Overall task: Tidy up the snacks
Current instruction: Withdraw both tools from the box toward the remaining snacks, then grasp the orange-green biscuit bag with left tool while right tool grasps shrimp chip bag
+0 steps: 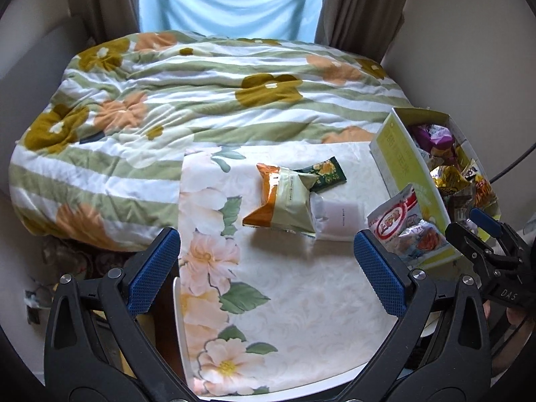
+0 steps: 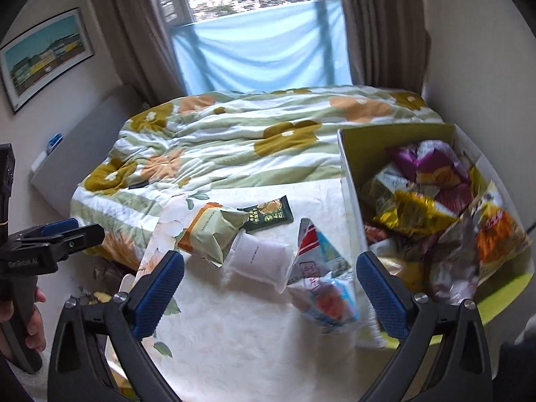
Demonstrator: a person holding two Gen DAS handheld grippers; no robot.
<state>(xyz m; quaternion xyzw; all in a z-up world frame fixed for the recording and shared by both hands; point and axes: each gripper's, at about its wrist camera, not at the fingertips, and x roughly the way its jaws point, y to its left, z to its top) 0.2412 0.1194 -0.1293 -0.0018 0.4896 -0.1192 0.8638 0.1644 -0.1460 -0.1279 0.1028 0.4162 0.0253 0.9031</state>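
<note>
Brimming with crinkly snack packets (image 2: 415,214), yellow-green box (image 1: 398,160) sits beside both released, empty grippers.

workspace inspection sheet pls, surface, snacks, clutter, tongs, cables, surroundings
surface: table under a pale floral cloth, mostly bare at the near side
job's things: green-and-orange packet overlapping the dark green packet and the white packet; red-and-white packet leaning on the box, which holds many wrapped snacks
clutter: nothing seen on the table beyond the snacks
tongs: left tongs open and empty; right tongs open and empty, near the red-and-white packet
cables: dark cable beyond the box
surroundings: bed with floral quilt, curtained window, framed picture
</note>
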